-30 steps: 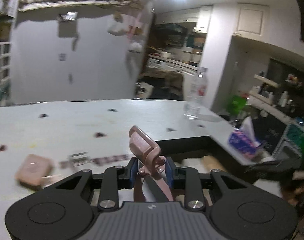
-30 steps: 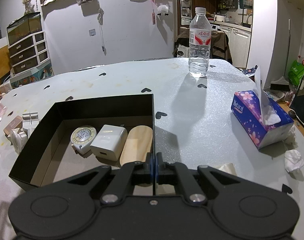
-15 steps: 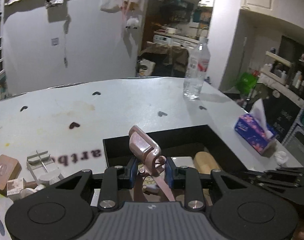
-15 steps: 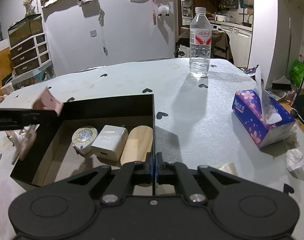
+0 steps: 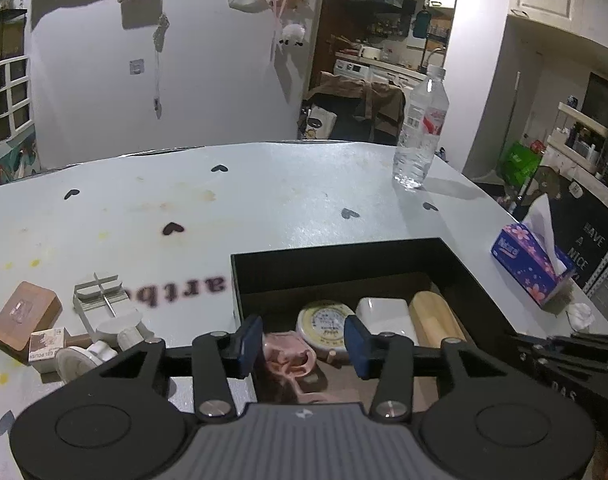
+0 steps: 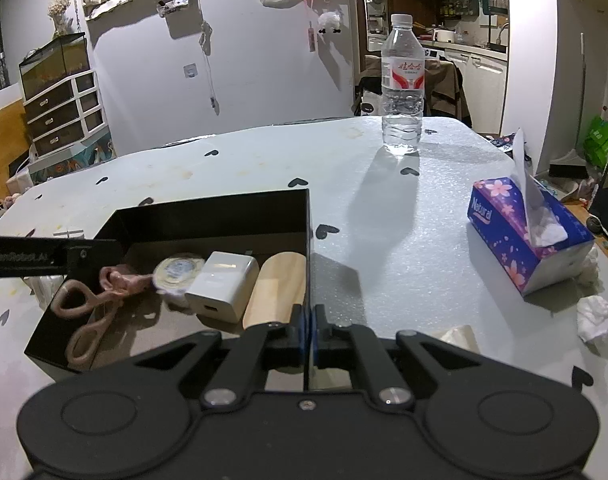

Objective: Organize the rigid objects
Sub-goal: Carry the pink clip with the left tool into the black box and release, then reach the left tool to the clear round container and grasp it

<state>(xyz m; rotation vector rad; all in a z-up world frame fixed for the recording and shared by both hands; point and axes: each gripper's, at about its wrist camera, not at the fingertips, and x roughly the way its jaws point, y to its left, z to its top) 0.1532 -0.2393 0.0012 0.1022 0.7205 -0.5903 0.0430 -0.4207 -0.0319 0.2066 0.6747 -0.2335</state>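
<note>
Pink eyelash curler [image 6: 99, 300] just dropped in black box [image 6: 211, 214], left end; left gripper [image 5: 301, 344] jaws just opening, nothing pinched. Right gripper [image 6: 308, 326] closed, empty, parked near box's right wall.

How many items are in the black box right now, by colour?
Pink: 1, eyelash curler
White: 1, charger block
Cream/yellow: 1, round tape measure
Wood tone: 1, oval wooden piece
Total: 4 in the black box
</note>
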